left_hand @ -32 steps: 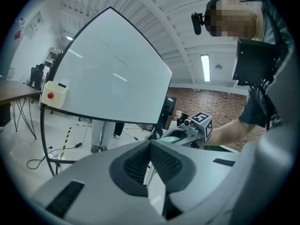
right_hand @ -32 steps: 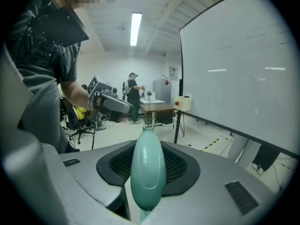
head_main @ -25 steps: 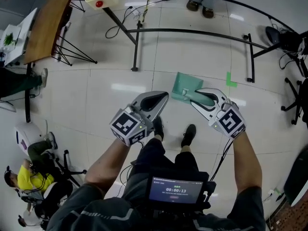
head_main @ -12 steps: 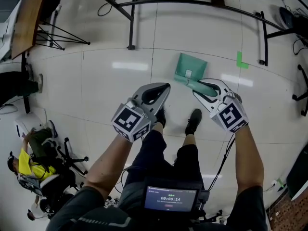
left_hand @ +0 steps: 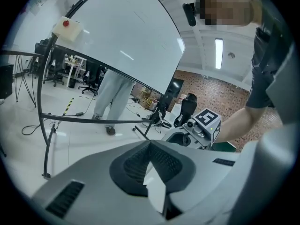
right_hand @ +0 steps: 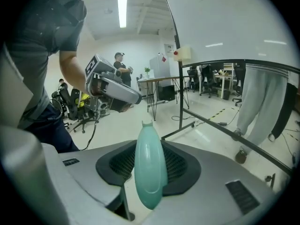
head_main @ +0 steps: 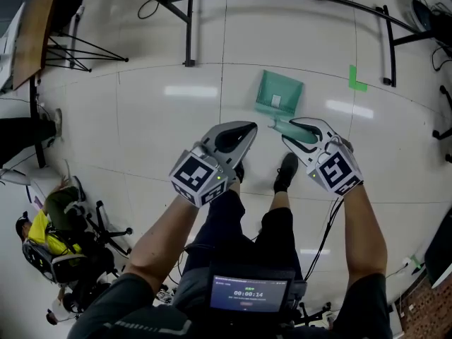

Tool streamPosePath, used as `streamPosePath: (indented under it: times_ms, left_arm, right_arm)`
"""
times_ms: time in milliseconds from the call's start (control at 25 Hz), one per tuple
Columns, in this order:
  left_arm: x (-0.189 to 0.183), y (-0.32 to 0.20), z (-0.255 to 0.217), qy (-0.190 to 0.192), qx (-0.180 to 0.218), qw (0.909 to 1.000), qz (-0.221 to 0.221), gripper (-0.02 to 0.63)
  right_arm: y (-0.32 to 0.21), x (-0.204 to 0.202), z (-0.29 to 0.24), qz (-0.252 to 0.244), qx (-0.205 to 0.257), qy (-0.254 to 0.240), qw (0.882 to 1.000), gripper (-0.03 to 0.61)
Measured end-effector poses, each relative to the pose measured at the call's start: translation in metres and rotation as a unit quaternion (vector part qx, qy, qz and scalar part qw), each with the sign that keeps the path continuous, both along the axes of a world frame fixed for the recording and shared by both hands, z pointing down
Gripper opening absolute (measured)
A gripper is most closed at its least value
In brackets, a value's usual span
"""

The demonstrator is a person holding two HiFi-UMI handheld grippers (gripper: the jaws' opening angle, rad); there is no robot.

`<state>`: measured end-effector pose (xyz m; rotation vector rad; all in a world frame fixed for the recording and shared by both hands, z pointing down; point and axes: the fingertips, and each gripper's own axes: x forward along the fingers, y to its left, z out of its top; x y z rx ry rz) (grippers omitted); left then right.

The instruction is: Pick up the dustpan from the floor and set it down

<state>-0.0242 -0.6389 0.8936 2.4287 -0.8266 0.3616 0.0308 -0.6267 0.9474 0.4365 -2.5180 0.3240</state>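
Green dustpan (head_main: 279,94) clamped in right gripper (head_main: 291,131), perhaps touching floor (head_main: 141,140).

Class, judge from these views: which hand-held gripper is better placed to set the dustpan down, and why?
Right. The right hand-held gripper is clamped on the handle of the dustpan, so it need only lower and release. The left hand-held gripper holds nothing, its jaws together.

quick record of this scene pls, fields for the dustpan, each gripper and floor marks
dustpan: green, pan end pointing away from the person, over the white tile floor; contact cannot be told
handle: between the right gripper's jaws
right gripper: shut on the handle
left gripper: jaws together, empty
floor mark: green tape corner, beyond the dustpan
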Motion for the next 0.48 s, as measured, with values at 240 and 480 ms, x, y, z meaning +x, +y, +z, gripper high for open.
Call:
streamPosePath:
  times_ms: [240, 480]
  left_arm:
    - [0.013, 0.02, -0.02, 0.001, -0.001, 0.9999, 0.015, 0.026]
    - [0.014, 0.035, -0.055, 0.005, 0.008, 0.9996, 0.026, 0.026]
  right_arm:
    - [0.029, 0.008, -0.005, 0.001, -0.031, 0.026, 0.999, 0.233]
    - [0.044, 0.013, -0.045, 0.019, -0.029, 0.025, 0.999, 0.232]
